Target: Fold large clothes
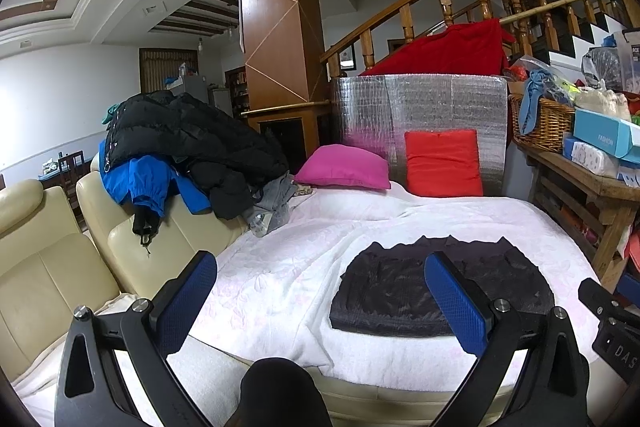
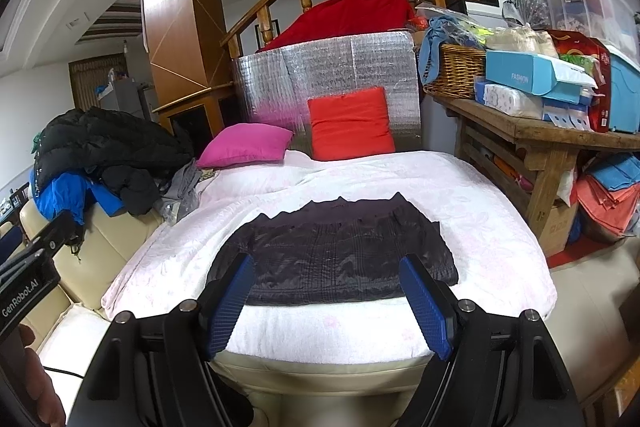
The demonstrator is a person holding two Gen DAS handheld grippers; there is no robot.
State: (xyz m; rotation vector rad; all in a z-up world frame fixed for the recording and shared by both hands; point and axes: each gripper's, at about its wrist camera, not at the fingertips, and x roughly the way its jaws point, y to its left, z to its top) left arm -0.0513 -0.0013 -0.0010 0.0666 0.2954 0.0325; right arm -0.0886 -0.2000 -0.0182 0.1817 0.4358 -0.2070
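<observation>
Here we see one dark folded garment [image 2: 336, 251] lying flat on the white blanket [image 1: 280, 267] of a bed. Left to right: in the left wrist view the left gripper [image 1: 320, 307] holds its two blue fingers [image 1: 188, 303] wide, nothing between them; the garment sits just past the right-hand finger and partly behind it, apart from both. In the right wrist view the right gripper [image 2: 330, 307] is also spread wide and holds nothing; the garment lies just ahead, centred between its two fingers [image 2: 230, 307], not touching them.

We count one cream sofa [image 1: 52, 267] at far left, one heap of dark and blue jackets [image 1: 180, 151] on it, two cushions: one pink [image 1: 344, 167], one red [image 1: 442, 163]. One wicker basket [image 2: 456, 71] stands on the wooden surface [image 2: 532, 131] at right.

Only the left view shows the sofa seats in full. Only the right view shows the stacked red and blue cloths [image 2: 608, 195] under that surface.
</observation>
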